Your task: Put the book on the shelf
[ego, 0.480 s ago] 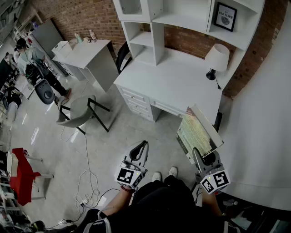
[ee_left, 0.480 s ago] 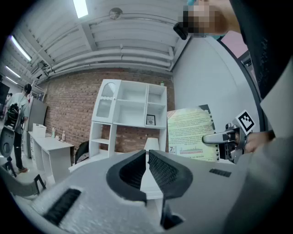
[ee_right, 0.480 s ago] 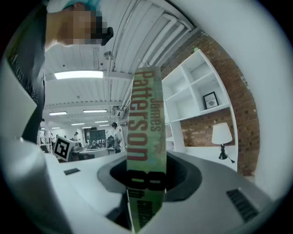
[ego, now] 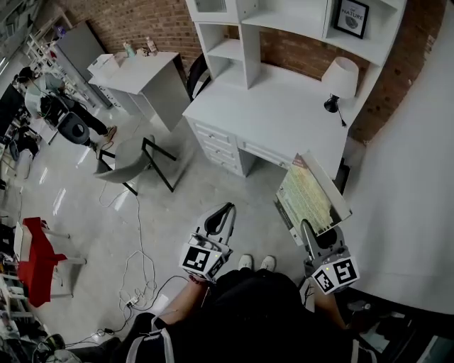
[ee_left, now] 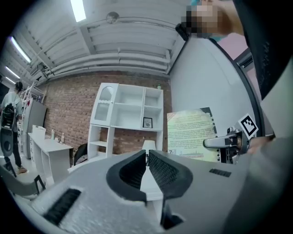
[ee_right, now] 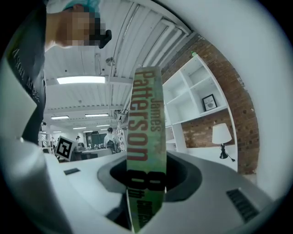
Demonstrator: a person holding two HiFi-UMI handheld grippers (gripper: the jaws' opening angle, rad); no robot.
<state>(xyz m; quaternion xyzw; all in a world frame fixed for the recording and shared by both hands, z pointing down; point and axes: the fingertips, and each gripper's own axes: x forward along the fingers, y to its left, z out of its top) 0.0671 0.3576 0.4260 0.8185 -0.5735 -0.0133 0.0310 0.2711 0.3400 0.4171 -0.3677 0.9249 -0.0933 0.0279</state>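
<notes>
A green paperback book (ego: 309, 200) with a red-lettered spine (ee_right: 145, 151) stands gripped in my right gripper (ego: 308, 230), whose jaws are shut on its lower edge. The book is held in the air in front of the white desk (ego: 284, 120). In the left gripper view the book (ee_left: 190, 133) shows to the right of the white shelf unit (ee_left: 128, 114). My left gripper (ego: 225, 211) hangs over the floor, its jaws shut with nothing between them. The shelf unit (ego: 248, 35) rises at the back of the desk against the brick wall.
A white lamp (ego: 339, 79) and a framed picture (ego: 352, 18) sit on the desk and shelf. A grey chair (ego: 131, 163) stands left of the desk, beyond it a second white table (ego: 145, 78). Cables (ego: 138, 276) trail on the floor. People stand at the far left.
The view has shifted slightly toward the desk. Both grippers keep their pose, and the book stays in the right one.
</notes>
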